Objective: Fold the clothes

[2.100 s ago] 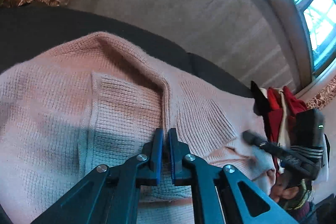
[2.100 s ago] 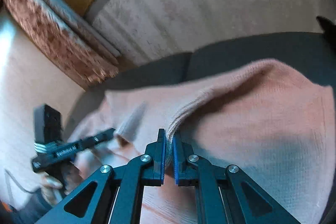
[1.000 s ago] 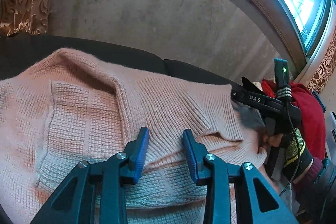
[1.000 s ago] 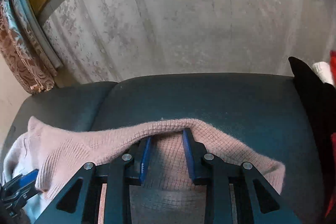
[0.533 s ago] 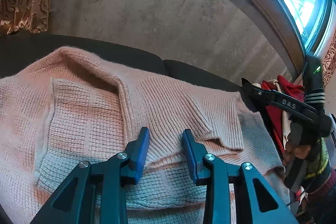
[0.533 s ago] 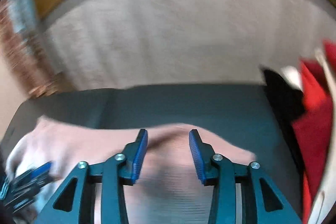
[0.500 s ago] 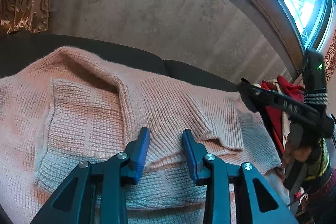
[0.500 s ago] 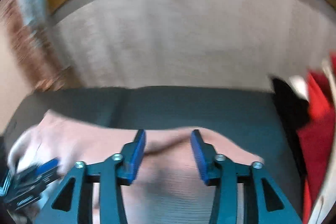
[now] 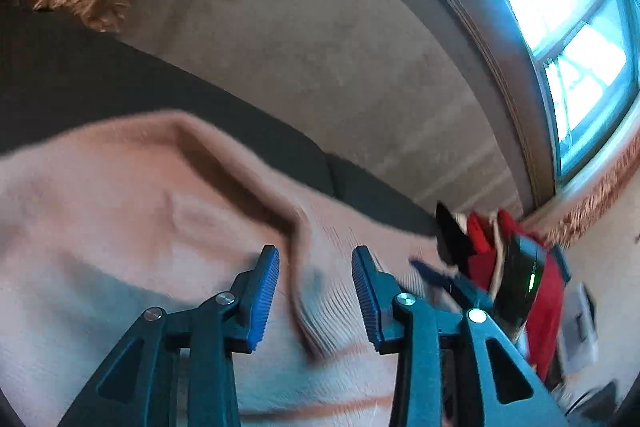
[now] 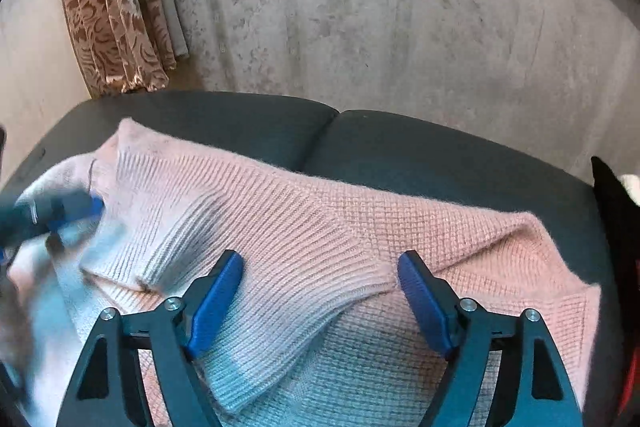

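Our pink knit sweater [image 10: 320,227] lies partly folded on the dark sofa cushion [image 10: 400,143]. It looks soft, thick and floppy, so we would pinch a ribbed edge. Left gripper [image 9: 316,291] and right gripper [image 10: 320,291] both hover with jaws spread, holding nothing.

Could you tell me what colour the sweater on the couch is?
Pale pink knit sweater, clearest in the right wrist view.
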